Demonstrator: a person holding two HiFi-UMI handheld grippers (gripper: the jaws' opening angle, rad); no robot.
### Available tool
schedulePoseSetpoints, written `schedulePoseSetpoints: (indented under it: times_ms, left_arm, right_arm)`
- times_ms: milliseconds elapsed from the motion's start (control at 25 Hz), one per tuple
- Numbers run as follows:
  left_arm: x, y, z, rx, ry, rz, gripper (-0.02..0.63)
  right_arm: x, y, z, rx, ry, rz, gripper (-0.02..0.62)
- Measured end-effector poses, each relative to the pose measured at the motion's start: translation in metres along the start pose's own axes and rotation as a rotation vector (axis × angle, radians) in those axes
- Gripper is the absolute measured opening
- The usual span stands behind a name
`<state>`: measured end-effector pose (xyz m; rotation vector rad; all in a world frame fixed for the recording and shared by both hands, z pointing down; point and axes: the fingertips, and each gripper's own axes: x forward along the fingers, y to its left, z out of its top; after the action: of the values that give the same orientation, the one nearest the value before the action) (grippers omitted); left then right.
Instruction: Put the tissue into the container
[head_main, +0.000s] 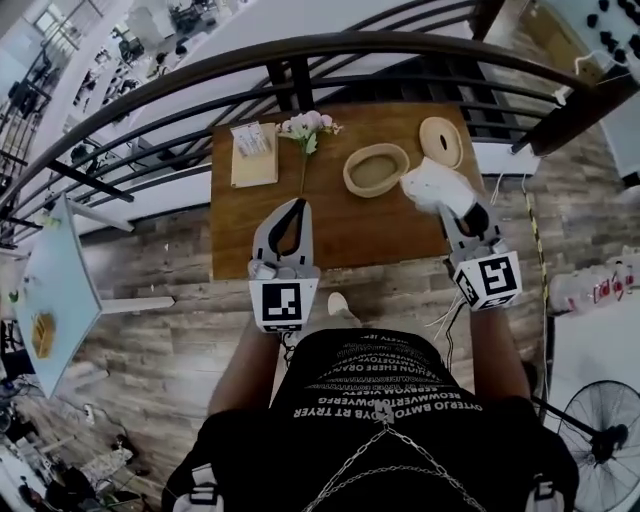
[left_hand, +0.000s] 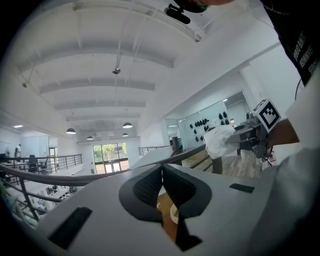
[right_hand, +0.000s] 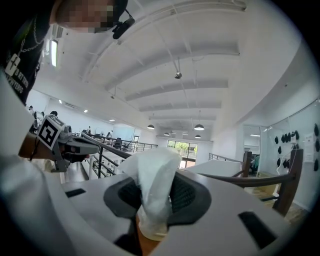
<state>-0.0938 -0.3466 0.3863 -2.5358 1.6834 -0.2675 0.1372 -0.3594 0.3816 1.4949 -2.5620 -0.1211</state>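
The tissue (head_main: 430, 186) is white, soft and crumpled into a lump. The right gripper (head_main: 452, 206) holds it. Its fingers (right_hand: 186, 192) are clenched on the middle of the tissue, which pokes out above and below them. In the head view the lump is over the table (head_main: 340, 235), just beside the right end of the bowl (head_main: 347, 172) and not in it.

Only the head view shows the whole table top. There the left gripper (head_main: 297, 207) is over the near part of the table. The right gripper view shows the grip up close, with the folds in the tissue. The left gripper view shows the tissue from the side, bunched at the tip of the right gripper, with a dark rail (left_hand: 75, 176) across the room. It also shows the left fingers (left_hand: 147, 187) pressed together tip to tip.

The bowl is oval and tan, and only its own floor shows inside. A round lid (head_main: 440, 140) lies just beside it, further back and to the right. A box (head_main: 253, 158) near the far left corner has white paper on top. A flower (head_main: 308, 126) lies between the box and the bowl.
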Motion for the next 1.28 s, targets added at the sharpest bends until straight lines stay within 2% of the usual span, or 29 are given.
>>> schedulePoseSetpoints:
  times_ms: [280, 440, 760, 1120, 1280]
  left_arm:
    - [0.023, 0.016, -0.005, -0.013, -0.004, -0.034, 0.029]
    - [0.043, 0.022, -0.012, -0.016, 0.015, -0.045, 0.029]
    - [0.088, 0.043, -0.016, -0.033, 0.010, -0.007, 0.029]
    - [0.145, 0.076, -0.027, -0.045, 0.089, 0.066, 0.029]
    - [0.168, 0.084, -0.037, -0.050, 0.123, 0.084, 0.029]
  right_arm:
    - [0.024, -0.003, -0.008, 0.005, 0.040, -0.010, 0.118]
    - [0.054, -0.003, -0.037, 0.005, 0.103, 0.041, 0.118]
    - [0.132, -0.019, -0.129, 0.064, 0.262, 0.149, 0.117]
    - [0.203, -0.027, -0.250, 0.143, 0.477, 0.289, 0.117]
    - [0.229, -0.016, -0.298, 0.170, 0.576, 0.378, 0.118]
